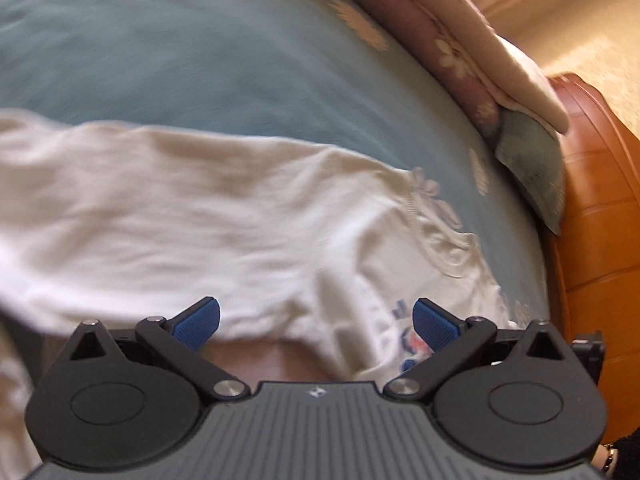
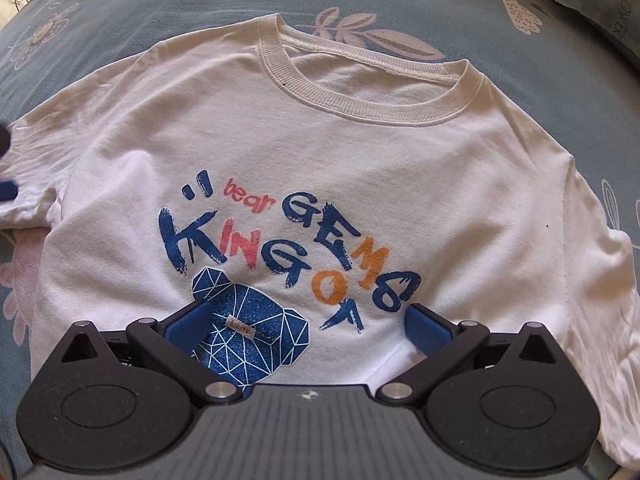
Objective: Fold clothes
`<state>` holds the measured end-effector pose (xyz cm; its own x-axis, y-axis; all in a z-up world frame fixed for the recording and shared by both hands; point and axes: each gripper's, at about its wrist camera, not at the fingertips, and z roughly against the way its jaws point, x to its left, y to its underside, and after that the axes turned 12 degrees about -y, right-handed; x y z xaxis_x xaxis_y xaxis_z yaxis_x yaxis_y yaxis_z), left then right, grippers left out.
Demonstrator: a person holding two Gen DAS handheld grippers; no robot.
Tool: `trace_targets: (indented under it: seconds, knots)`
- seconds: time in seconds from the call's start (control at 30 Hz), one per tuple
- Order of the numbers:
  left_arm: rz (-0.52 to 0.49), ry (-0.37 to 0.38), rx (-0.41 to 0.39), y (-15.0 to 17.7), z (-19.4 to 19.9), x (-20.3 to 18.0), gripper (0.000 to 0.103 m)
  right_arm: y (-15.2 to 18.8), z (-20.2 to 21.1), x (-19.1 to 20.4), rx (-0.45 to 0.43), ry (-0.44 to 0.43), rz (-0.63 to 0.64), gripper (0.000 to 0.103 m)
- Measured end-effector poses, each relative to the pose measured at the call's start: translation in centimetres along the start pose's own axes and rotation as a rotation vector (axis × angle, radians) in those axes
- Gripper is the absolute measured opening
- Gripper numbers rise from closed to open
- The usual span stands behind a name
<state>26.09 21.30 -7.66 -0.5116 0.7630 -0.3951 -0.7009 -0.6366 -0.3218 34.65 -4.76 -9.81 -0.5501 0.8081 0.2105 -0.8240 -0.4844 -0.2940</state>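
**White printed T-shirt spread on the bed, both claws released**

A white cotton T-shirt with a ribbed round collar (image 2: 320, 152) lies face up on the blue bed sheet patterned with pale flowers and leaves (image 2: 540, 64). Its chest carries brush-style lettering in blue, red and orange (image 2: 288, 248) above a blue faceted bear-head patch (image 2: 256, 332). The collar points away from the right wrist camera, and both short sleeves lie out to the sides.

The right claw (image 2: 308, 328) hangs over the lower chest of the shirt, its blue-padded fingers (image 2: 426, 330) spread wide with nothing between them. The left claw (image 1: 316, 320) is likewise released, over a rumpled edge of the shirt (image 1: 200, 216); that view is motion-blurred, so whether its pads touch the cloth is hard to say.

At the far side of the bed a folded pink and cream quilt with flower print (image 1: 480, 60) lies along the edge, with a grey-green cushion (image 1: 532, 160) tucked beside it. An orange-brown wooden bed frame (image 1: 596, 248) borders the mattress, and beyond it is a light, sunlit floor (image 1: 580, 32).
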Motion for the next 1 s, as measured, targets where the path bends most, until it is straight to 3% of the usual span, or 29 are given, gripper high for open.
trace_targets:
  seconds: [0.1, 0.2, 0.33, 0.5, 0.67, 0.8, 0.87, 0.93, 1.0]
  knots:
    - [0.053, -0.080, 0.004, 1.9, 1.0, 2.6, 0.102, 0.1, 0.0, 0.0, -0.008, -0.001, 0.009, 0.103]
    - [0.092, -0.105, -0.036, 3.2, 1.9, 4.8, 0.102, 0.5, 0.2, 0.0, -0.034, 0.000, 0.017, 0.103]
    - [0.102, -0.310, -0.060, 3.9, 3.5, 5.6, 0.102, 0.9, 0.2, 0.0, -0.050, 0.001, 0.022, 0.103]
    - [0.174, -0.413, -0.086, 5.5, 5.9, 8.6, 0.102, 0.8, 0.1, 0.0, -0.048, -0.001, 0.023, 0.103]
    - [0.307, -0.462, -0.133, 6.8, 7.8, 12.6, 0.102, 0.9, 0.1, 0.0, -0.053, -0.004, 0.037, 0.103]
    - [0.446, -0.381, -0.188, 6.7, 8.8, 15.3, 0.102, 0.7, 0.1, 0.0, -0.039, -0.007, 0.039, 0.103]
    - [0.518, -0.256, -0.207, 6.9, 9.1, 16.0, 0.102, 0.6, 0.1, 0.1, -0.034, -0.004, 0.038, 0.103]
    - [0.615, -0.068, -0.208, 7.5, 8.4, 16.8, 0.102, 0.6, 0.1, 0.2, -0.034, 0.001, 0.037, 0.103]
    - [0.737, 0.045, -0.218, 8.5, 7.4, 17.6, 0.102, 0.7, 0.1, 0.3, -0.034, 0.005, 0.037, 0.103]
